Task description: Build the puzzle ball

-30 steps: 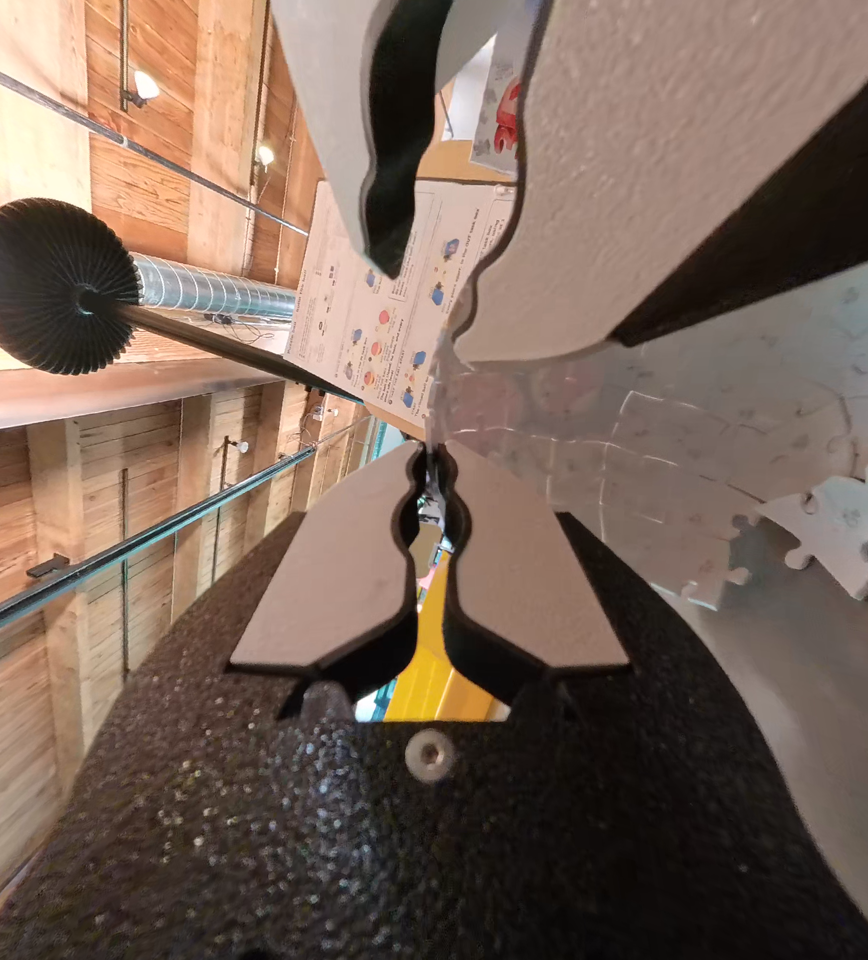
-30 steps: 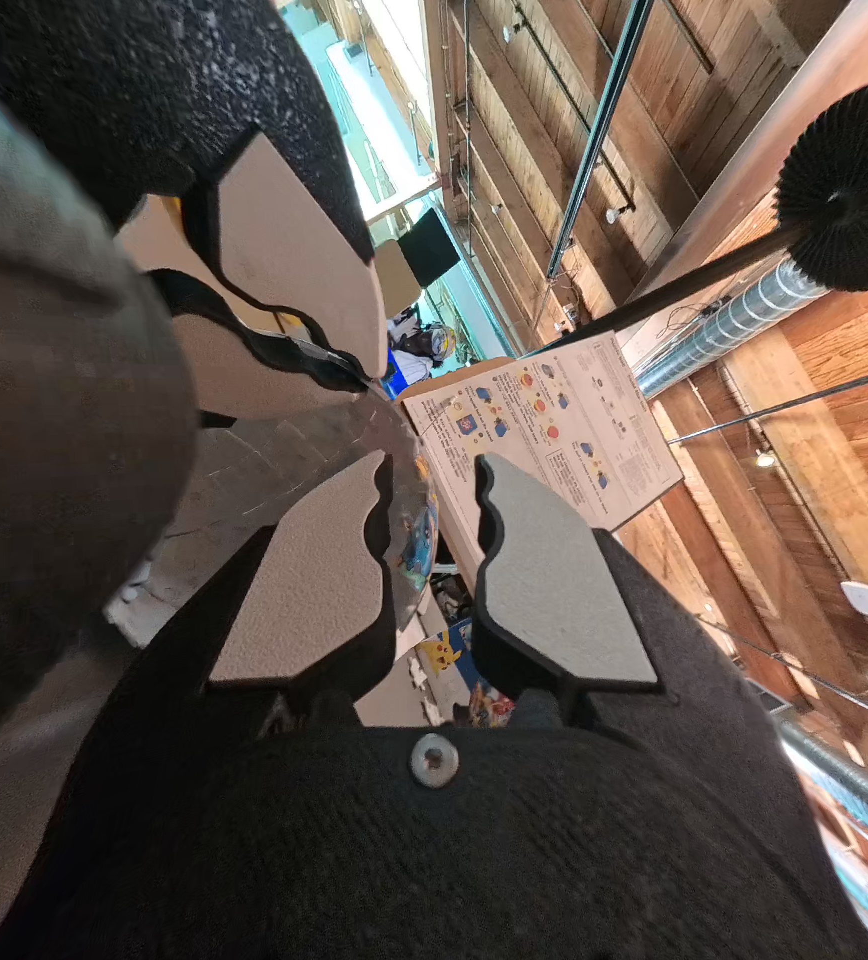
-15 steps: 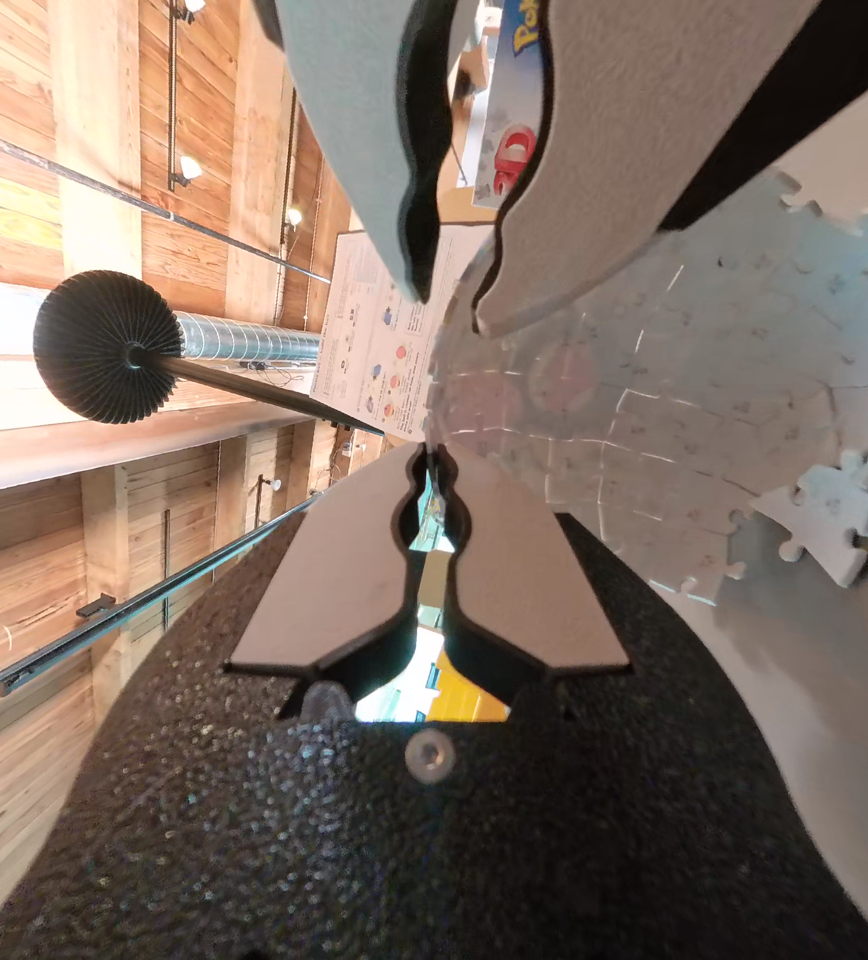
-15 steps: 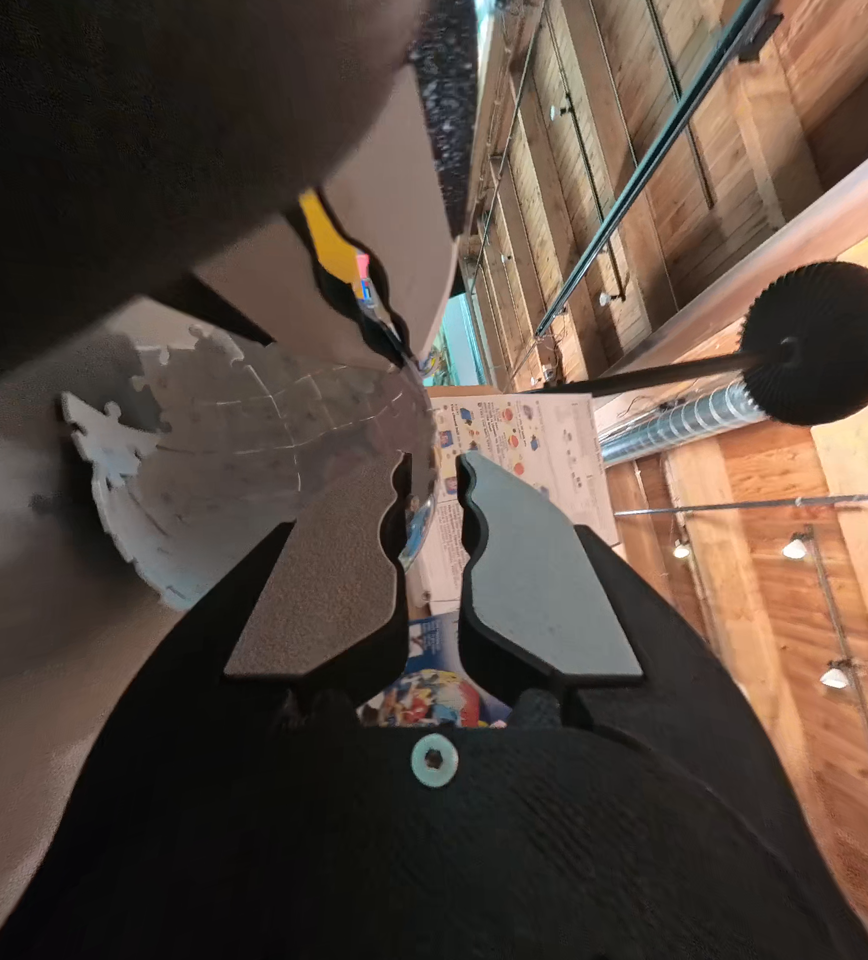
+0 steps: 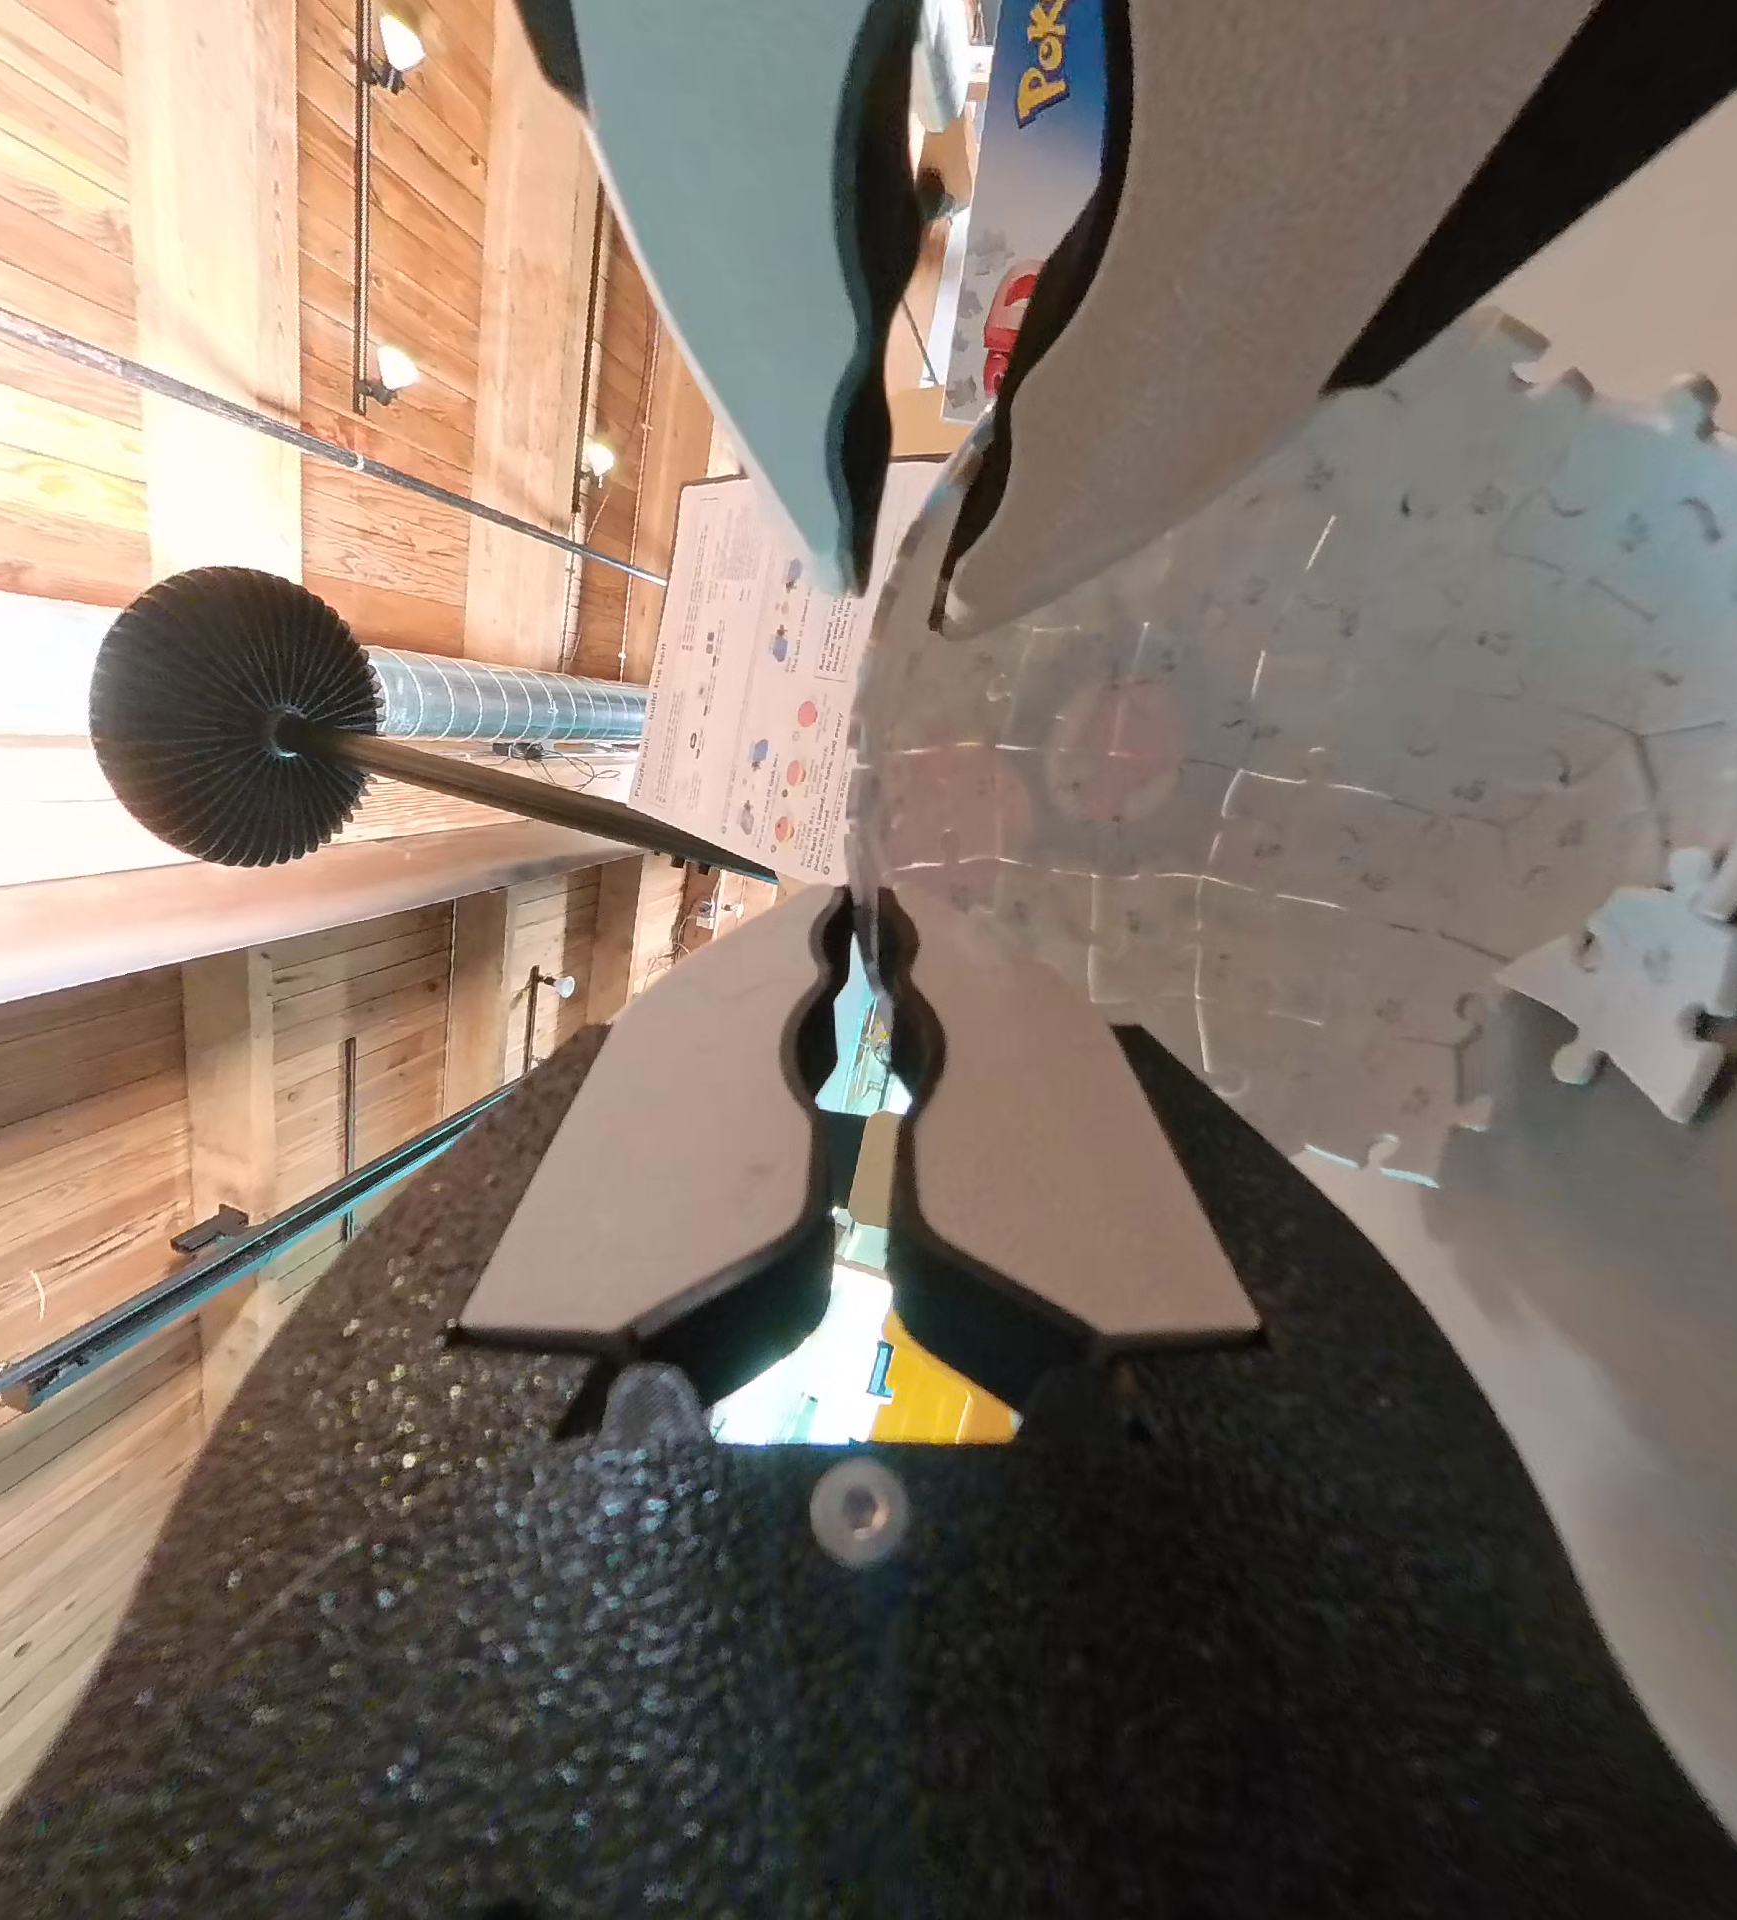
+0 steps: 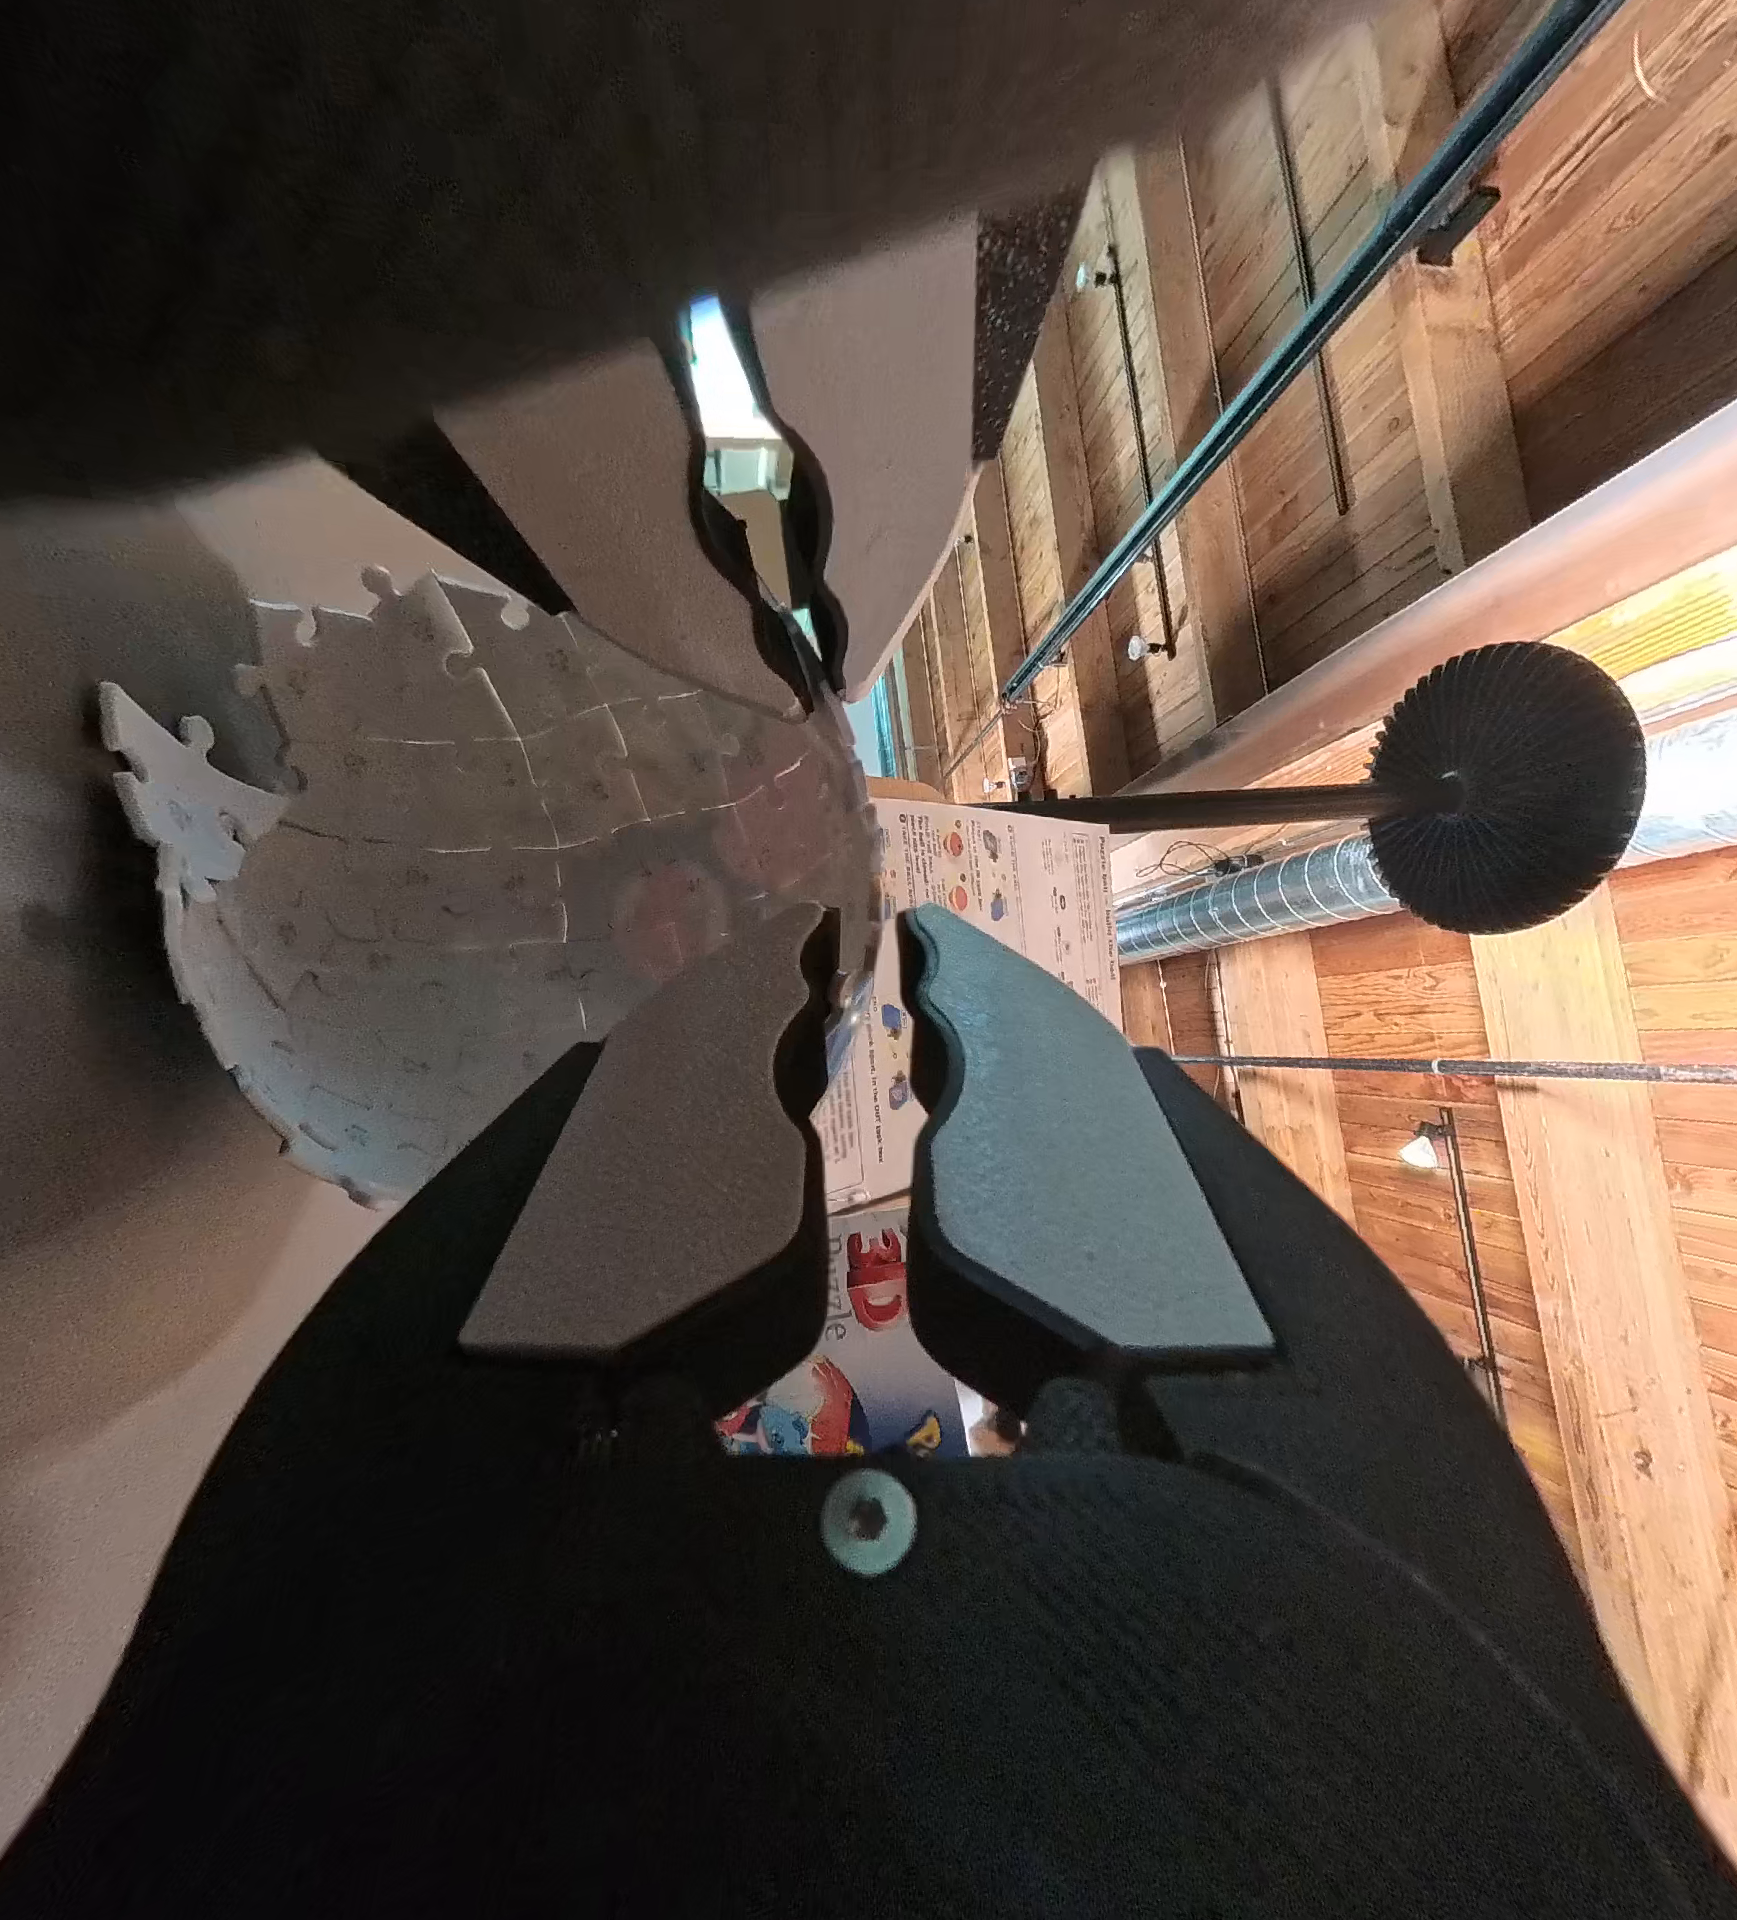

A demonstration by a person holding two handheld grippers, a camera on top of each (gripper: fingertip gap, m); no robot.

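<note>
A half-built puzzle ball shell shows its grey inner side, with one piece jutting from its far rim. My left gripper is shut on the near rim. My right gripper comes in from the top of the left wrist view and straddles the same rim a little farther along. In the right wrist view the shell lies to the left. My right gripper has its jaws narrowly apart around the rim, with a slit still showing. The left gripper pinches the rim above it.
A printed instruction sheet stands behind the shell, and the puzzle box is beside it. A black pleated disc on a pole and a wooden wall fill the background. A grey tabletop lies under the shell. There is about 5 centimeters between the tips of the two grippers.
Both grippers and the shell have turned, so more of the shell's inside shows. My right gripper's jaws have narrowed around the rim. The left gripper has kept its grip.
</note>
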